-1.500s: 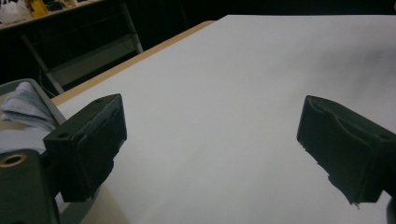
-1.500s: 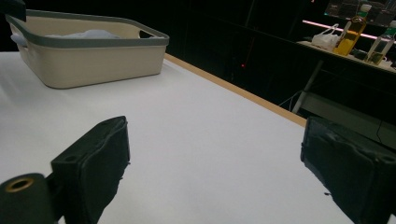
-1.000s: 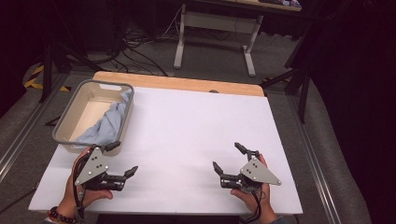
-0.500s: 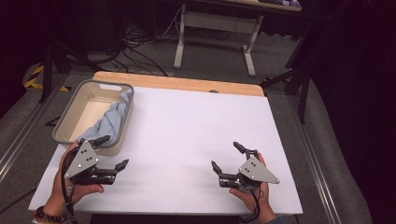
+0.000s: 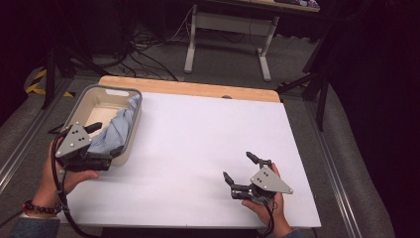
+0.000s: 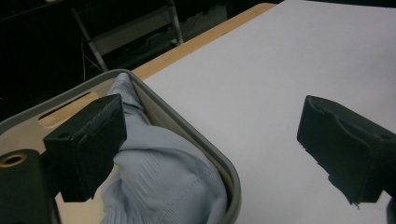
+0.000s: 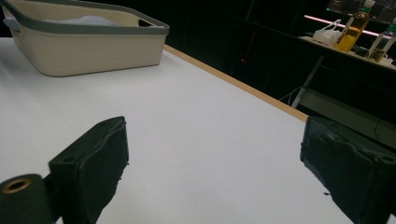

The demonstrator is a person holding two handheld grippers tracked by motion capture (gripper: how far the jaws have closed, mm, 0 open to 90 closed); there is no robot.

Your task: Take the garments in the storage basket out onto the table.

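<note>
Your left gripper (image 5: pixel 106 139) hangs at the near corner of the grey-rimmed tub (image 5: pixel 130 139), jaws spread wide, one over the inside of the tub and the other out over the white table cover (image 5: pixel 208 139). The pale blue cloth (image 5: pixel 115 131) lies bunched in the tub, heaped against the wall nearest the table's middle and riding up to its rim; in the left gripper view the cloth (image 6: pixel 163 186) sits right beside your inner jaw. It looks like a light, limp knit, so expect it to sag, drape and trail once lifted, and perhaps to drag on the rim. Bite into a raised fold at the top of the heap, taking several layers, not a thin edge. Your right gripper (image 5: pixel 242 173) rests well apart near the table's front edge, jaws likewise spread, holding nothing.
</note>
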